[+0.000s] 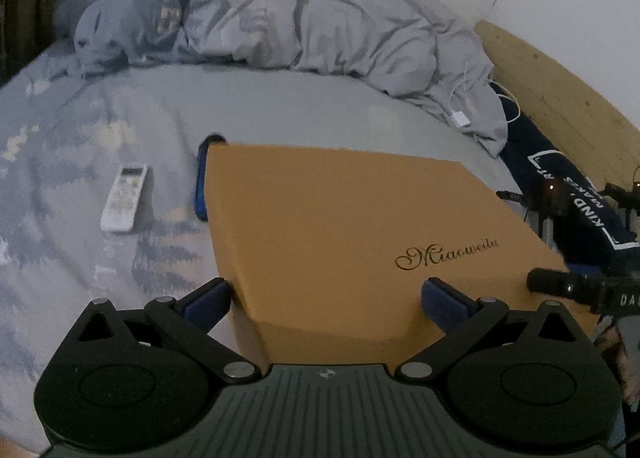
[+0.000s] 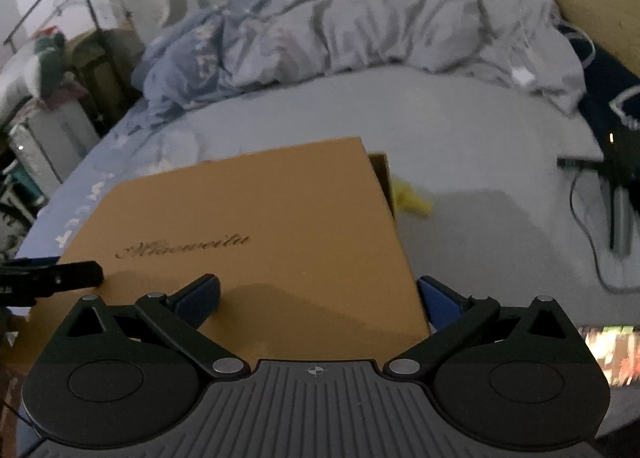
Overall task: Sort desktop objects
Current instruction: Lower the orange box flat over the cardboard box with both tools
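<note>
A brown cardboard box [image 1: 340, 230] with a script logo on its lid lies on the bed, and it fills the middle of the right wrist view too [image 2: 260, 234]. My left gripper [image 1: 326, 298] is open, its blue fingers either side of the box's near corner. My right gripper [image 2: 318, 296] is open as well, one finger over the lid and the other just off the box's right edge. A white remote control [image 1: 122, 198] lies left of the box. A blue object [image 1: 201, 182] peeks out behind the box's left side. Something yellow [image 2: 412, 200] lies by its far right corner.
A crumpled grey-blue duvet [image 1: 280, 22] is piled at the back of the bed. A white charger and cable [image 1: 460, 118] lie on its right end. A dark navy cloth with white print [image 1: 560, 178] and a wooden board [image 1: 560, 86] are at the right. Clutter and a rack [image 2: 44, 78] stand left of the bed.
</note>
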The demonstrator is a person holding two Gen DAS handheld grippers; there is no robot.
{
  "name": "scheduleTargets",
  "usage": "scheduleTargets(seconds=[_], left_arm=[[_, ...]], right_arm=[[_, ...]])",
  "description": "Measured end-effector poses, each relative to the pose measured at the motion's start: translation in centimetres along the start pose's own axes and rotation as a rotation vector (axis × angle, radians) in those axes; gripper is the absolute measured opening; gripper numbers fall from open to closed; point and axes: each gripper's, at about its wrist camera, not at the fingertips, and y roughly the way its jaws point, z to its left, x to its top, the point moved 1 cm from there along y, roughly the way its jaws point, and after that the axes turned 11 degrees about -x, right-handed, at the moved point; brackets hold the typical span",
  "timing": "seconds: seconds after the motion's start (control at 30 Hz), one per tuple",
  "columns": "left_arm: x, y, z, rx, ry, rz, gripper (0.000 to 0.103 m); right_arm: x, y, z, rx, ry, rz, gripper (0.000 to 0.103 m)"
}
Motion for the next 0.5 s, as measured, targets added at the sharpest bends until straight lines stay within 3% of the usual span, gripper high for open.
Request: scheduleTargets(seconds=[0.2, 0.5], left_arm=[[-0.3, 0.5, 1.7, -0.026, -0.048, 0.017, 0.103], [1.2, 2.2, 2.6, -0.051, -0.077, 0.027, 0.103]], right_arm=[[-2.0, 0.8, 0.6, -0.006, 0.032, 0.027, 0.103], [-0.8, 2.0, 0.2, -0.033, 0.071, 0.008, 0.103]])
